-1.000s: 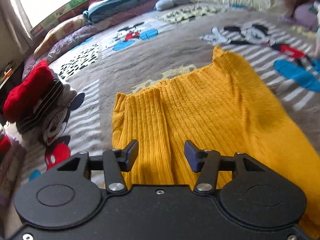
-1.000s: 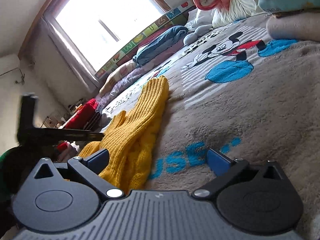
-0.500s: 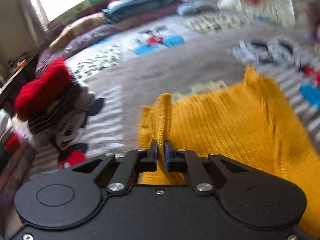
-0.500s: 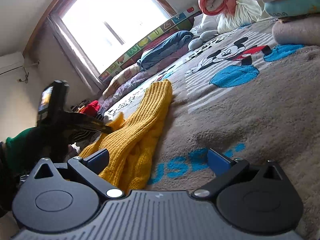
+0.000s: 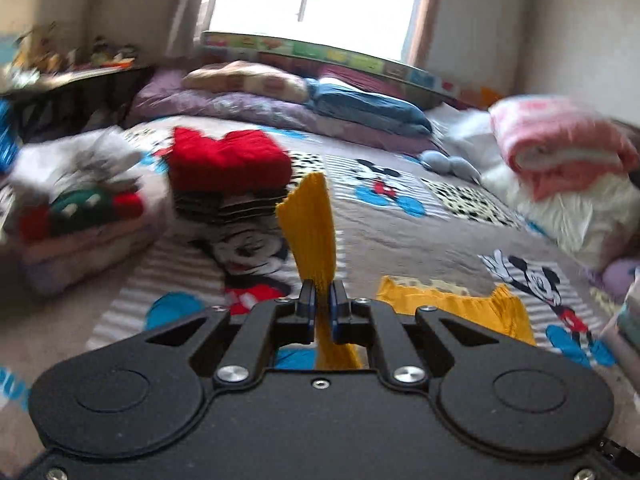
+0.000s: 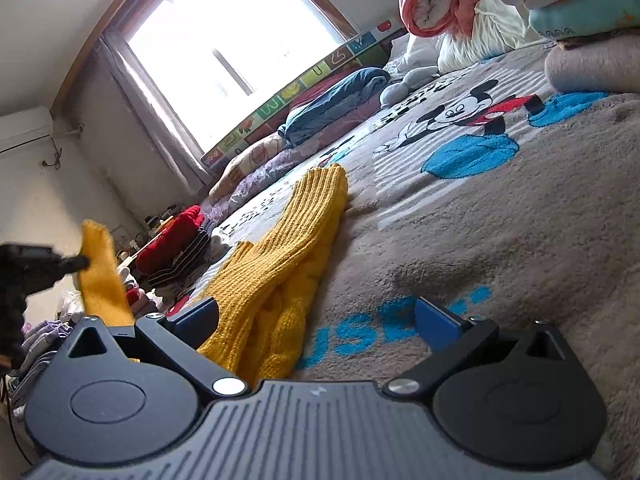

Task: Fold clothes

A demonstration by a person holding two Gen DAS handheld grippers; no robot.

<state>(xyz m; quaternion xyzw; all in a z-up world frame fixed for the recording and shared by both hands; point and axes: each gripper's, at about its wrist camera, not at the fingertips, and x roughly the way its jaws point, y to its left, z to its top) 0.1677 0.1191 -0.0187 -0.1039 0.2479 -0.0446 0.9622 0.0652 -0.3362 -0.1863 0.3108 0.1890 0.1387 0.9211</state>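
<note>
A yellow ribbed knit garment [image 6: 280,264] lies on the grey cartoon-print blanket [image 6: 500,232]. My left gripper [image 5: 322,292] is shut on one edge of it, and the pinched yellow flap [image 5: 310,228] stands up above the bed. The rest of the garment [image 5: 452,304] lies flat below and to the right. In the right wrist view the lifted flap [image 6: 98,268] hangs at the far left from the left gripper [image 6: 78,263]. My right gripper [image 6: 316,320] stands open low over the blanket, its left finger beside the garment's near edge, nothing between its fingers.
A folded stack topped by a red item [image 5: 228,164] sits on the bed's left, with a loose pile of clothes [image 5: 76,200] further left. Pillows and a blue blanket [image 5: 360,104] line the window side. Pink and white bedding [image 5: 560,152] is heaped at right.
My left gripper closed on the garment's edge and has lifted it off the bed, tilting up toward the window. The right gripper has stayed open in much the same place.
</note>
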